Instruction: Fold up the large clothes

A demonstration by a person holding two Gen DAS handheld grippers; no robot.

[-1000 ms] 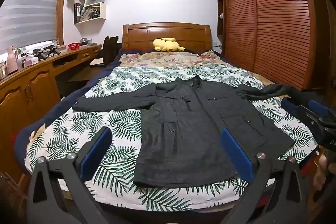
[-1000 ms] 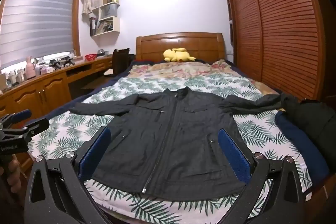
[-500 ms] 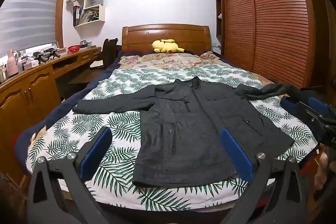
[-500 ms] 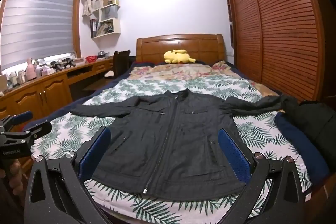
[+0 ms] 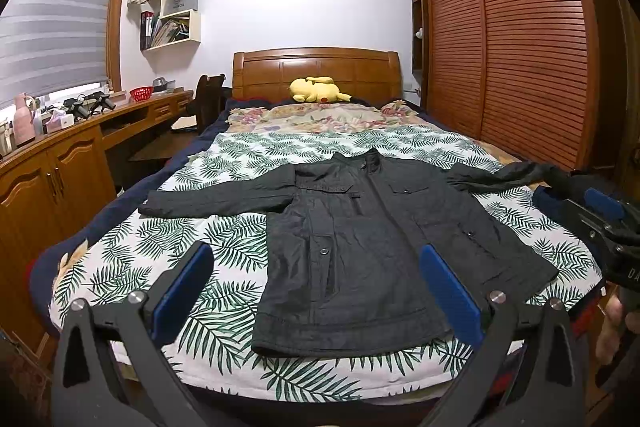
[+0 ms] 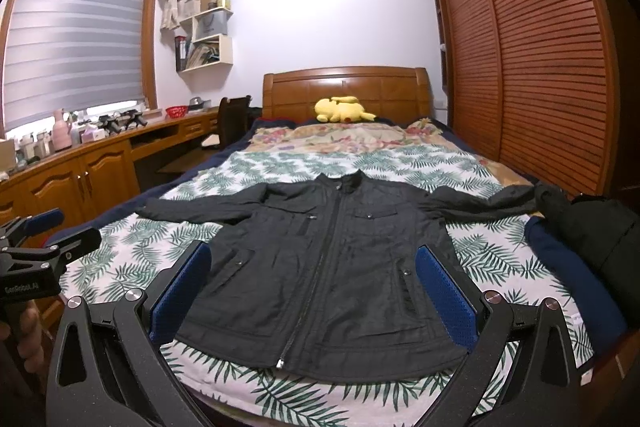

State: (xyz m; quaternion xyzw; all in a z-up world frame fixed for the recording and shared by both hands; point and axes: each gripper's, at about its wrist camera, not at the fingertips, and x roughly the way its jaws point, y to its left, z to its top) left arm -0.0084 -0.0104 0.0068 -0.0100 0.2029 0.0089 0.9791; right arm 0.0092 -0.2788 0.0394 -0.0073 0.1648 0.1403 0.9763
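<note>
A: Progress?
B: None yet. Dark jacket (image 6: 332, 267) lies flat and zipped on the bed (image 6: 492, 247), sleeves spread, hem near, collar far. No fold made.
A: Jaws?
B: Left gripper (image 5: 316, 291) and right gripper (image 6: 312, 291) both apart, empty, short of the hem.
</note>
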